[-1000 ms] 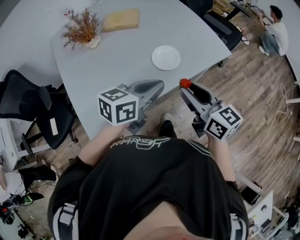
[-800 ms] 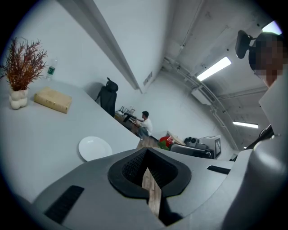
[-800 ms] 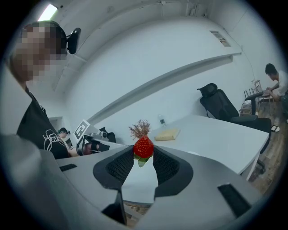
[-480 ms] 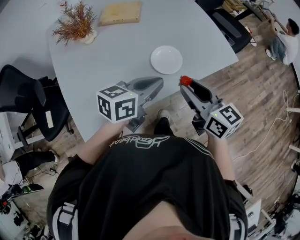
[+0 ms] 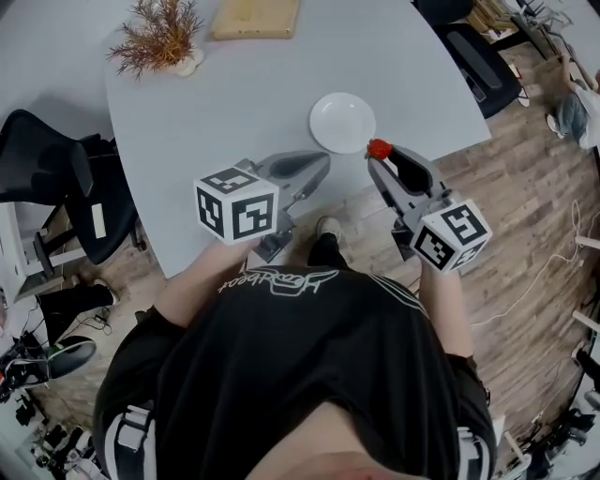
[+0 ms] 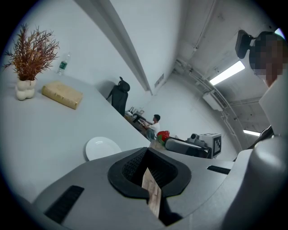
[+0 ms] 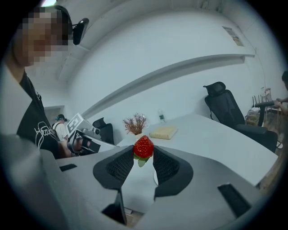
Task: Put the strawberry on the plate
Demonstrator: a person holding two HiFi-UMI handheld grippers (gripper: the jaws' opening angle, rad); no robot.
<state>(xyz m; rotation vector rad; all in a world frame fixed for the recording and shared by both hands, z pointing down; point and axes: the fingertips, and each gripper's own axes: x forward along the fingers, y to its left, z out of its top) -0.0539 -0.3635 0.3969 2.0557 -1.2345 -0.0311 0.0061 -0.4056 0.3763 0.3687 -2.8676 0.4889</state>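
Across the upper part of the head view, a broad pale-grey table [image 5: 234, 103] with a rounded near edge. Beyond it to the right, wood-plank floor [image 5: 525, 178]. Filling the bottom, a person [image 5: 300, 375] in a black T-shirt, one gripper in each hand. At the left, beside the table, a black office chair [image 5: 56, 187].

On the far side of the table, a tan rectangular board [image 5: 255, 17]. Near it, a dried reddish plant [image 5: 161, 37] in a small white vase [image 5: 190, 64]. Well apart from both, close to the near right edge, a round white plate [image 5: 343, 122].

Left gripper [image 5: 322, 164] over the table's near edge, below and left of the plate, pointing roughly toward it. Jaws closed tip to tip with nothing clamped, only a thin wedge of floor showing behind the tips in the left gripper view.

Right gripper [image 5: 378, 156] reaching in across the table's near edge, tips up by the plate's near right rim. Jaws partly apart and pressed from both sides on a strawberry [image 5: 379, 148].

Red, with green leaves hanging under it, pinched at the very tips of the pads. Just beside the plate's rim in the head view, up in the air, not yet on the plate.
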